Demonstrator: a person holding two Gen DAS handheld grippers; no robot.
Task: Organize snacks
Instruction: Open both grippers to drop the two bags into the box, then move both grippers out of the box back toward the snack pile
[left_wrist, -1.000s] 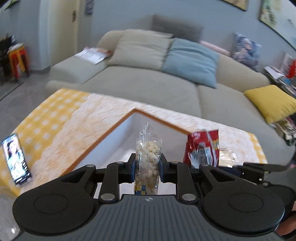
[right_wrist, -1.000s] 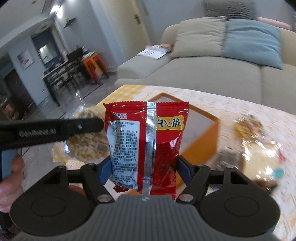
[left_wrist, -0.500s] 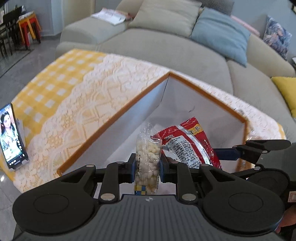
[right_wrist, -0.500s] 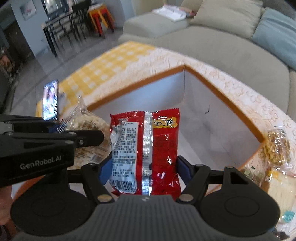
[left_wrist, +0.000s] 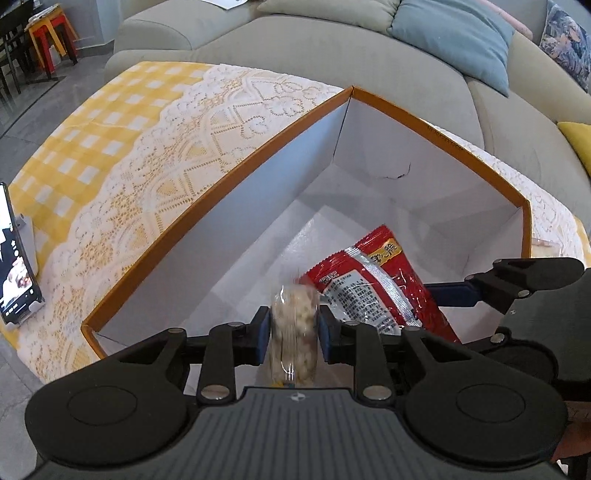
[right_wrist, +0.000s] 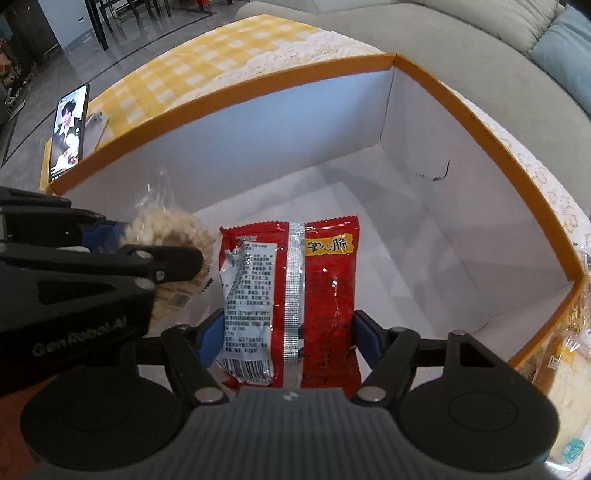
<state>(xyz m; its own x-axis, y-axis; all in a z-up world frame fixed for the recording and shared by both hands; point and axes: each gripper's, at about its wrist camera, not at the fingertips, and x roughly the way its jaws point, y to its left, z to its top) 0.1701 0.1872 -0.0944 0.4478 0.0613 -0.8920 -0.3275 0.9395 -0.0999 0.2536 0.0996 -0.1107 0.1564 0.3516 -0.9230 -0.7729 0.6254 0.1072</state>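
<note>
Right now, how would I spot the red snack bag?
Find the big white box with the orange rim on the yellow tablecloth. Over it, the right gripper holds the red packet: shiny, with a silver seam, unlike the clear bag of pale puffs beside it.

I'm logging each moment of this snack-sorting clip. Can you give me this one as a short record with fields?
left gripper: shut on clear bag of puffed snacks, held over the box
right gripper: shut on red snack packet, also over the box
box: orange rim, white inside, open top; nothing seen lying on its floor
tablecloth: yellow check with lace, under the box
phone: propped upright, screen lit, outside the box
other snacks: bagged, outside the box's right wall
</note>
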